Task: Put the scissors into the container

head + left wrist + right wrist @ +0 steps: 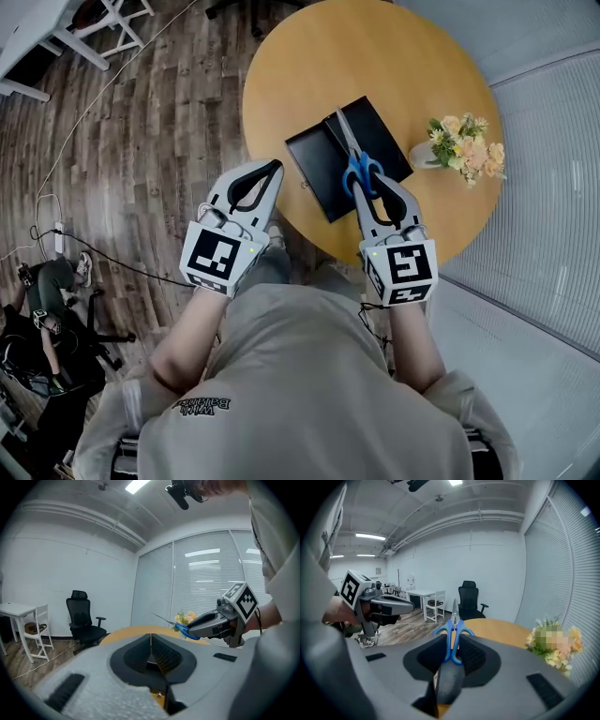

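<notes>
Wood floor [141,141], black office chair [82,617], blinds [206,590]

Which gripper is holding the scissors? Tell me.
The right gripper: its fingers are clamped on the blue-handled scissors. The left gripper has its fingers shut on nothing.

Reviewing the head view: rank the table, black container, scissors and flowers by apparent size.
1. Table
2. Black container
3. Flowers and scissors: look alike, and the scissors are held up nearer the camera, so unranked.

Blue handles and silver blades are seen on the scissors [360,171] between the grey jaws of the right gripper [378,192]. Beyond the jaws, a black container [316,166] is seen on an orange-tan table [309,66].
</notes>
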`<state>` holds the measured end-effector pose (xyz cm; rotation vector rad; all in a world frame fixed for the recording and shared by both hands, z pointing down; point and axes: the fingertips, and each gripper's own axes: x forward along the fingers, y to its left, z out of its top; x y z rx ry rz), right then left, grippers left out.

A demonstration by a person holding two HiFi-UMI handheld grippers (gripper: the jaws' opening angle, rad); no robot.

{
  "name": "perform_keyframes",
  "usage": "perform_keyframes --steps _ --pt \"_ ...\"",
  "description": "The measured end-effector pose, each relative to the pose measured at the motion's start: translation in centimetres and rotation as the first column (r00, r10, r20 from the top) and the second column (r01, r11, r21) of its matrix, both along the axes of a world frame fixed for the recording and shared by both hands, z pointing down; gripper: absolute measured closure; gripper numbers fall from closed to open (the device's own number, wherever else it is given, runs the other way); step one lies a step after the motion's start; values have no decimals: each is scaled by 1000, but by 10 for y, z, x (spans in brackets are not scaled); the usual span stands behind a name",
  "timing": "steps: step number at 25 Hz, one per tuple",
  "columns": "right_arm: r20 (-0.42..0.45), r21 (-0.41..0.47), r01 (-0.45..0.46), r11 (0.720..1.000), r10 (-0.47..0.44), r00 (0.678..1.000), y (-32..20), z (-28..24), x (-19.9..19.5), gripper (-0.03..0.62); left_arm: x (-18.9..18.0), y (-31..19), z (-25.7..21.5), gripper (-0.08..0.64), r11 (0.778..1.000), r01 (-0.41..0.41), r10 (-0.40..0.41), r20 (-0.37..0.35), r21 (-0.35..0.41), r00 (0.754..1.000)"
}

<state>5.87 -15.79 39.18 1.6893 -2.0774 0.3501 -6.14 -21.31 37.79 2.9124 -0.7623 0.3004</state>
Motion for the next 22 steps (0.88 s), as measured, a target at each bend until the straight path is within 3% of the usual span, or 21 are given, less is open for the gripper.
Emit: perform_keyframes --steps 10,22 --pt "32 -115 60 992 -56 998 -9 48 4 499 9 -4 45 537 995 25 -19 62 -95 998" --pt "9 -212 114 971 -114 993 -17 106 18 499 18 -9 77 537 981 79 -63 97 -176 993"
